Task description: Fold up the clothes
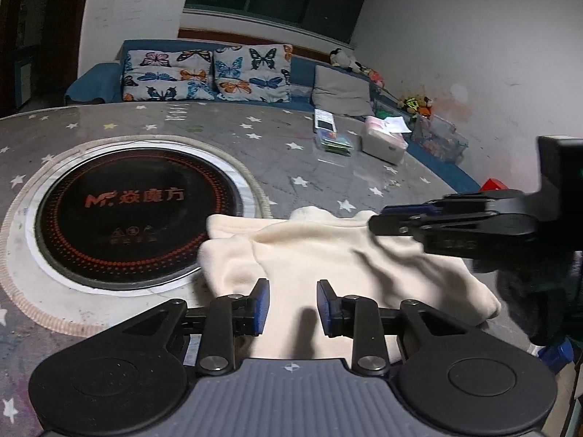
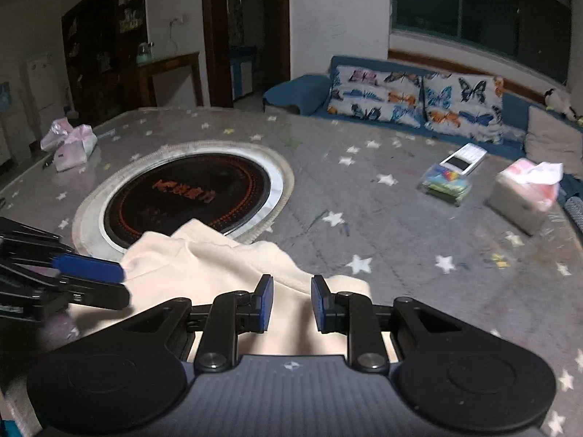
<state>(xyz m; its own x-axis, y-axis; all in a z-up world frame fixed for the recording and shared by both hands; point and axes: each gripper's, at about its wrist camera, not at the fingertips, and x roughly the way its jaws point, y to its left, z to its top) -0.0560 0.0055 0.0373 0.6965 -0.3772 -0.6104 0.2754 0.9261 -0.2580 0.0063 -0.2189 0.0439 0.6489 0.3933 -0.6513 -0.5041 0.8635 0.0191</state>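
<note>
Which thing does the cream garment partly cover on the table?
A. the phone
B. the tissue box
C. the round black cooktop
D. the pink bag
C. The far edge of the cream garment lies over the near rim of the round black cooktop; the tissue box stands apart, farther back.

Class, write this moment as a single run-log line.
task: fold clothes | left gripper: open, over cream garment | right gripper: open, over garment | garment: rumpled, partly over round cooktop | fold: not finished
</note>
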